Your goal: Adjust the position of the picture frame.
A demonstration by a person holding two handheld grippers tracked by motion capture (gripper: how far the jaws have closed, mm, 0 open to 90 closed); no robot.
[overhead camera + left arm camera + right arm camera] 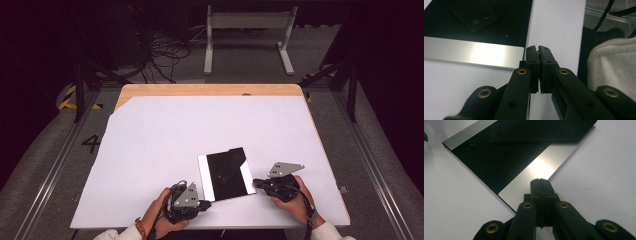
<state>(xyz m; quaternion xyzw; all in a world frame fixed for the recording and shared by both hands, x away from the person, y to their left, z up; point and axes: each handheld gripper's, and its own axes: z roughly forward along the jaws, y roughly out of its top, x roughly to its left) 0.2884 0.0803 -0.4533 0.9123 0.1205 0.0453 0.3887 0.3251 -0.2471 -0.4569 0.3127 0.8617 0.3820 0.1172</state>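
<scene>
Flat black panel with two bright silver end strips lies on the white sheet, directly between my two grippers. A smaller black plate with two small holes rests on top of it, toward the far side. My right gripper sits at the panel's right edge; in the right gripper view its tips hang over the near silver strip, jaws pressed together with nothing between them; whether they touch the strip I cannot tell. My left gripper sits just off the panel's near left corner; in the left gripper view its jaws are all but closed on nothing, over bare sheet, the other silver strip just beside the tips.
</scene>
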